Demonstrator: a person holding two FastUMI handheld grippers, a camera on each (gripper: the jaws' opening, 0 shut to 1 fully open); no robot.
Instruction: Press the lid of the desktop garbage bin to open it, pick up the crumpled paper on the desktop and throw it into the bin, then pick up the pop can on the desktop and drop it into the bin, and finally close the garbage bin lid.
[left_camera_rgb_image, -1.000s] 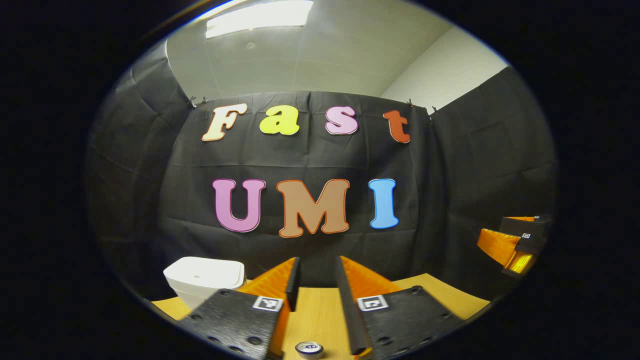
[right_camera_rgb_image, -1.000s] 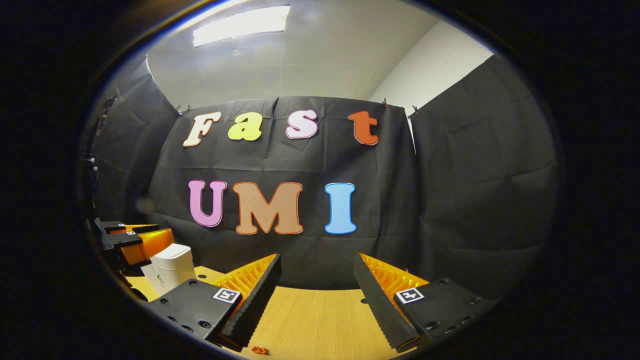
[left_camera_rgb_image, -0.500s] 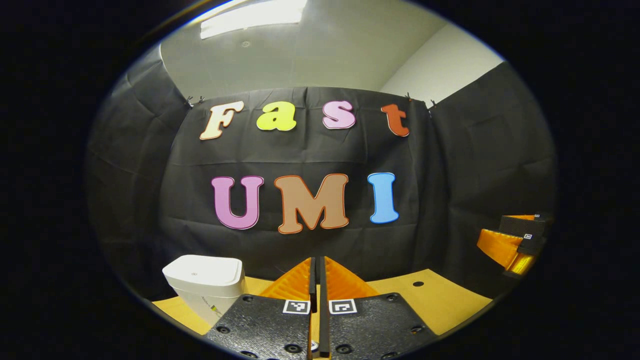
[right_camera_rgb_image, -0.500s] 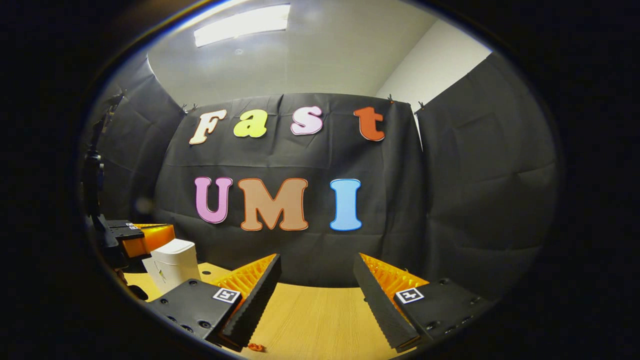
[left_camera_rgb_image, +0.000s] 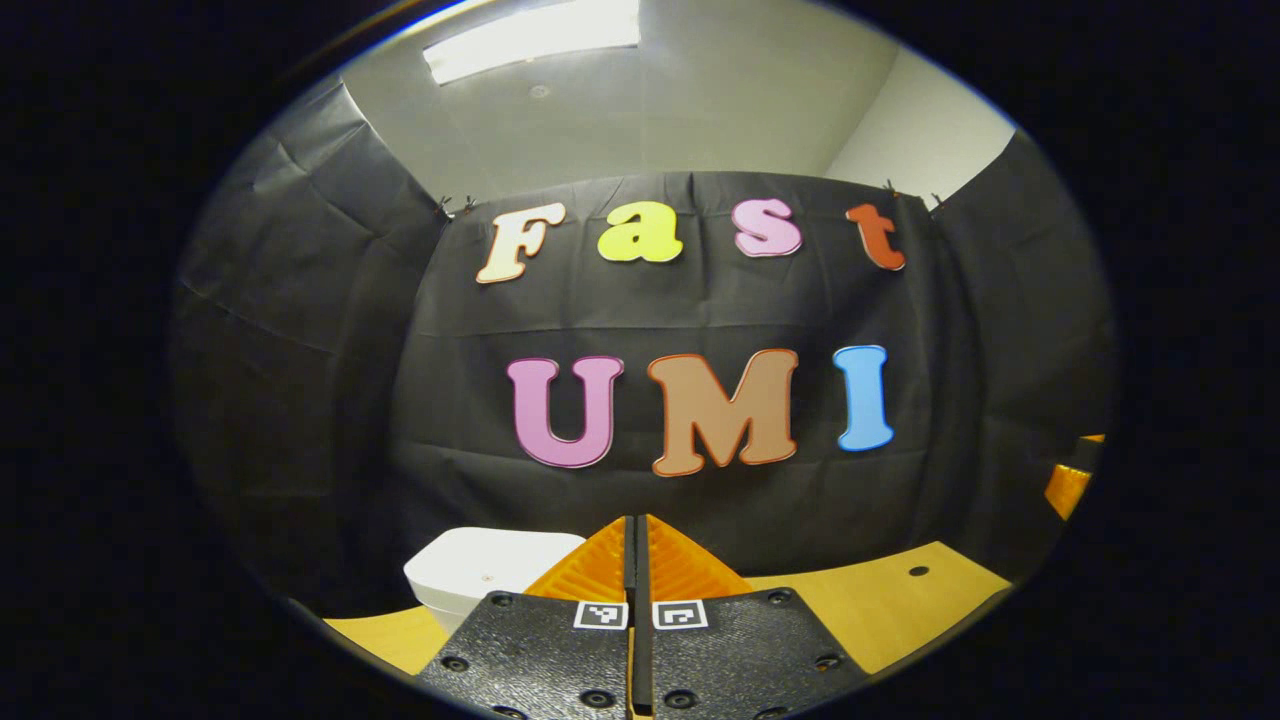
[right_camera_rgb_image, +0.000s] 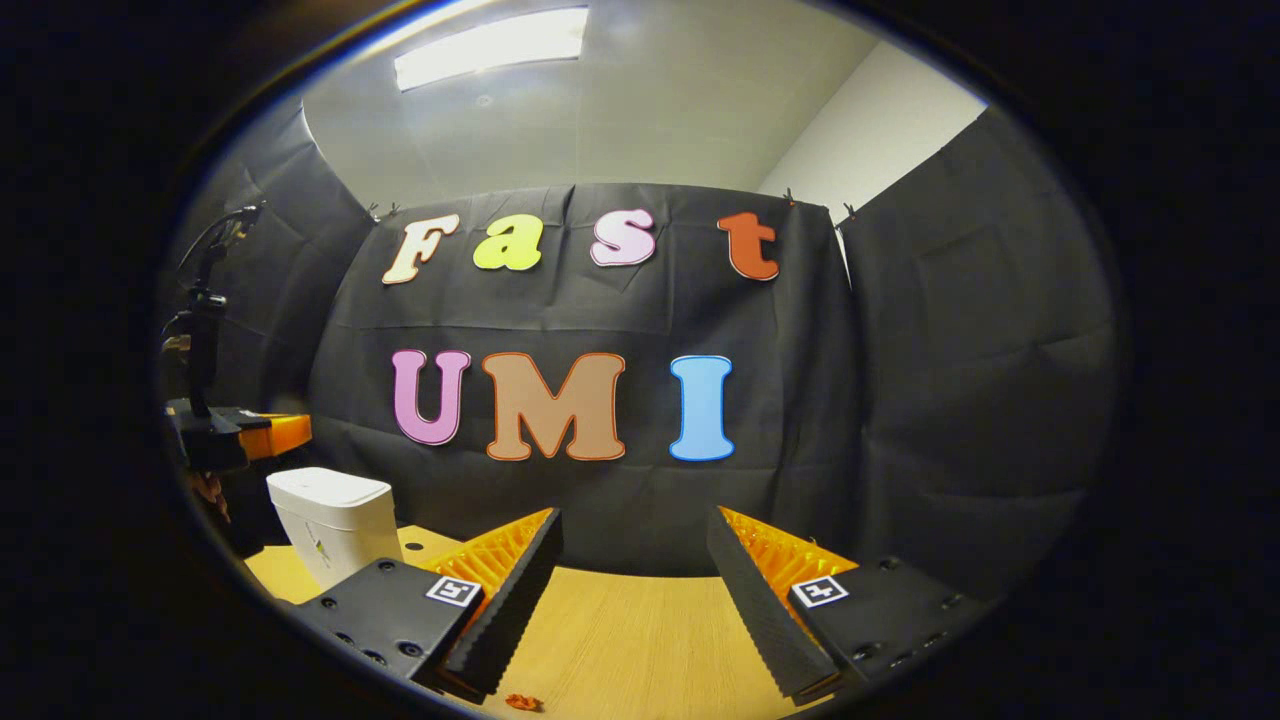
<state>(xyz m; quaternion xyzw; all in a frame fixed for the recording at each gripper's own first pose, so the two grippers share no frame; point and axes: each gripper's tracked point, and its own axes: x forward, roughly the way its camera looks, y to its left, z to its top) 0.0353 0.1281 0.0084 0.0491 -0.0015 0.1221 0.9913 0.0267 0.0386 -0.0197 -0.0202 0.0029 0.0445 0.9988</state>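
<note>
The white desktop bin stands with its lid down, just left of my left gripper, whose fingers are shut together with nothing seen between them. In the right gripper view the same bin sits at the table's left end, and the left gripper hovers a little above and behind its lid. My right gripper is open over the bare wooden table, holding nothing. Part of the right gripper shows at the far right edge of the left gripper view.
A tiny orange scrap lies on the table below the right gripper's fingers. The tabletop has a small round hole on its right side. Black cloth walls close the booth behind and on both sides. A dark stand rises at the left.
The left gripper's fingers went from open to shut, and it rose and swung left towards the bin; the can top below it dropped out of sight. The right gripper barely moved.
</note>
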